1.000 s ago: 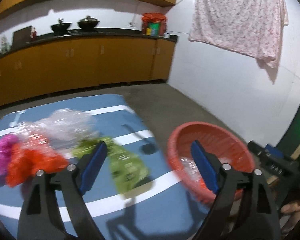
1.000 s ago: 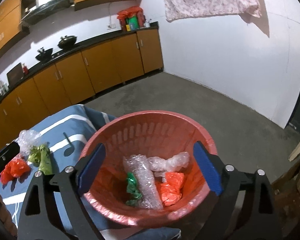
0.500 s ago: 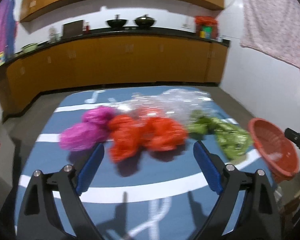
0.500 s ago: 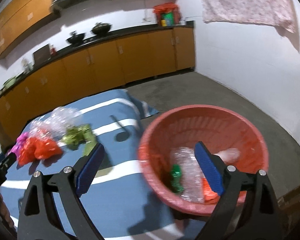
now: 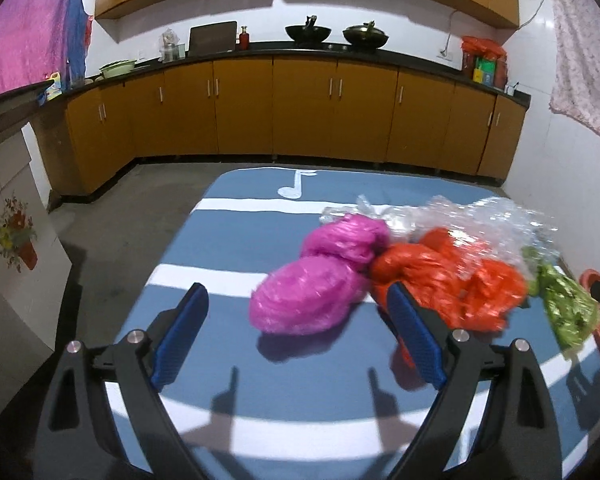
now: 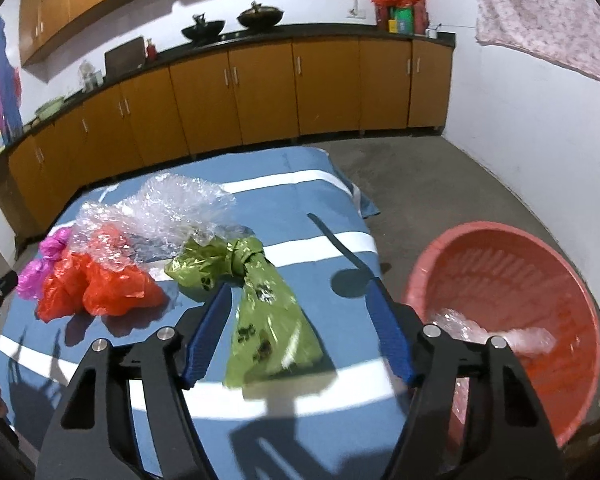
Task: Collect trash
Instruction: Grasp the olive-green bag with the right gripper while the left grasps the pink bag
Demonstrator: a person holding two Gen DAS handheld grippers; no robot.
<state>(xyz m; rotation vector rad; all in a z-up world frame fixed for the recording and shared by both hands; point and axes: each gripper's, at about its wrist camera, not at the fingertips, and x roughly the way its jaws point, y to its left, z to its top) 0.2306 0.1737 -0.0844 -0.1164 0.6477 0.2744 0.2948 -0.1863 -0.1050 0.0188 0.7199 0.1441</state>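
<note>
- Crinkled green plastic bag [image 6: 266, 312], on the blue striped cloth [image 6: 300, 196], is straddled by the right gripper [image 6: 300, 326]; its jaws, just closing, are not yet pressing.
- Glossy magenta plastic bag [image 5: 314, 292] is faced by the wide-spread, empty left gripper [image 5: 298, 336].
- Slotted red plastic basket [image 6: 500, 280] is cut off rightward.

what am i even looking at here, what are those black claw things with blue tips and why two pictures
Those claws are two hand-held grippers; a person carries one in each hand, and each has a camera looking out along its two blue-padded fingers. One picture is from the left gripper, the other from the right gripper. Both look down on a blue striped cloth with crumpled trash on it: a pink bag, an orange bag, clear bubble wrap and a green bag. A red basket beside the cloth already has some clear wrap in it. Neither gripper holds anything: the left is wide open near the pink bag, and the right's jaws have just been closing with the green bag between them, not yet pressed.
</note>
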